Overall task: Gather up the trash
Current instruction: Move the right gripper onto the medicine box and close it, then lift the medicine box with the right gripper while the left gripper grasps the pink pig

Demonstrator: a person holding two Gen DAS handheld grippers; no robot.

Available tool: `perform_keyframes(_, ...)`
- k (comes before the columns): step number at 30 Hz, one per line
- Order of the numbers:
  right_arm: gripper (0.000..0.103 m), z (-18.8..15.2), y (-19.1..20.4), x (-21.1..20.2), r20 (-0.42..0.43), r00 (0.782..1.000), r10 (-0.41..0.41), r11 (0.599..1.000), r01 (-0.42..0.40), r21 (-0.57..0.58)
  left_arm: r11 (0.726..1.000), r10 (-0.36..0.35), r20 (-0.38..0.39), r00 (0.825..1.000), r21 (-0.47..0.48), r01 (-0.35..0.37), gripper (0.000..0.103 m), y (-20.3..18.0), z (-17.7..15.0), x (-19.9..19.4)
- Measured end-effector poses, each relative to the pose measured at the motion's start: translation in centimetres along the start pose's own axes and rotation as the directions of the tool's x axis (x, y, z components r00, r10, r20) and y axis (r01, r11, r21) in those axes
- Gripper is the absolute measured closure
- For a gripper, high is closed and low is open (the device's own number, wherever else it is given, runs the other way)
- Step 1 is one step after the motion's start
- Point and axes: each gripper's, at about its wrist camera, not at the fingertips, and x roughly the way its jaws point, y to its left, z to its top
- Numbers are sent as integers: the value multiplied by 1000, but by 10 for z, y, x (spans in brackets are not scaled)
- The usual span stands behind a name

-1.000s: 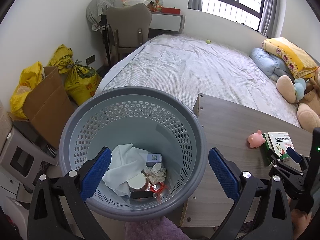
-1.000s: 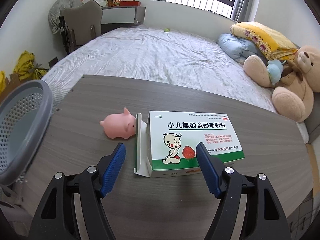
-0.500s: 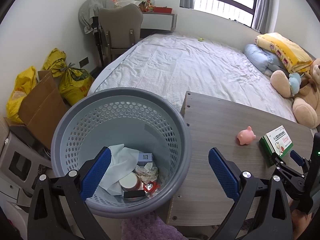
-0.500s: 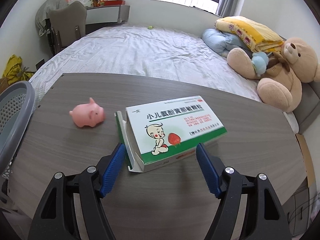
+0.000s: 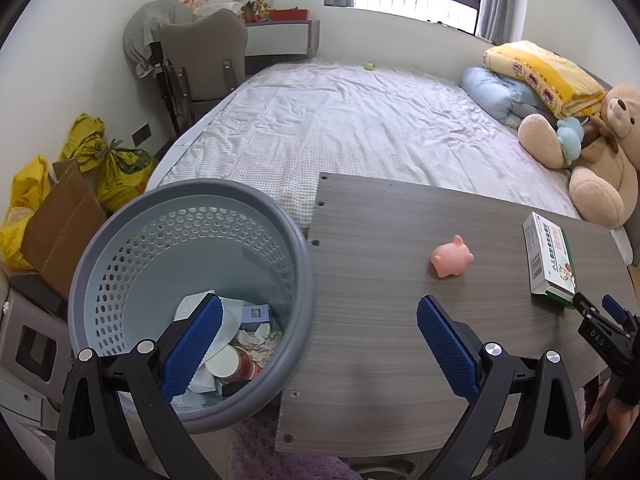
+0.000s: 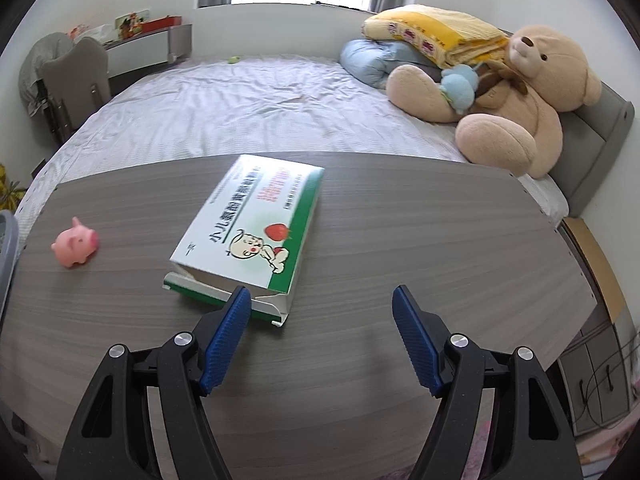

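Observation:
A white and green medicine box [image 6: 252,232] lies flat on the grey wooden table [image 6: 400,240], its open flap end toward me; it also shows in the left wrist view [image 5: 550,260]. My right gripper [image 6: 320,320] is open and empty, just in front of the box, its left finger [image 6: 228,328] at the box's near corner. My left gripper [image 5: 316,344] is open and empty, straddling the rim of a grey perforated trash basket [image 5: 296,264] that holds paper, a small blue box and a cup. The right gripper's tip shows in the left wrist view [image 5: 600,320].
A pink toy pig [image 6: 76,246] stands on the table left of the box. A bed [image 6: 260,108] with a teddy bear [image 6: 512,92] and pillows lies behind the table. A chair [image 5: 204,60], yellow bags [image 5: 112,160] and a cardboard box [image 5: 60,224] stand at the left.
Both views have swung right. The box now lies turned, left of centre in the right wrist view, no longer between the fingers. The basket has shifted left in the left wrist view.

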Motion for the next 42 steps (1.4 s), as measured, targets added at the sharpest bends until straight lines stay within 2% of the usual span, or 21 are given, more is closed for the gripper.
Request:
perform_keyframes(3,33,1,-13,2,-4,1000,-9,1000,9,25,1000,-19,-10,1000,20,19,7,-12,1,5)
perform_keyframes(8,33,3,-28,-5,-6,1000,25,998,-25,53,998,-40,-17,999,47,41,7,-30,2,12)
perform_keyframes(12,33,14,-22,-16,21,997,74,996,-75,38,996,-52,-21,998,70,53,7,-41,5,17)
perform_keyframes(15,26,26,-11,-16,27,992,122,992,-123,25,995,-59,-25,998,80,60,7,-47,6,20)
perform_keyframes(23,20,60,12,12,-39,972,230,972,-228,63,995,-55,-34,998,81,58,7,-50,12,27)
perform_keyframes(32,17,70,22,49,-156,961,226,973,-216,83,997,-45,-35,998,63,47,7,-43,18,31)
perform_keyframes(42,17,69,23,76,-225,949,220,973,-196,124,996,-49,-50,998,70,52,7,-48,17,37)
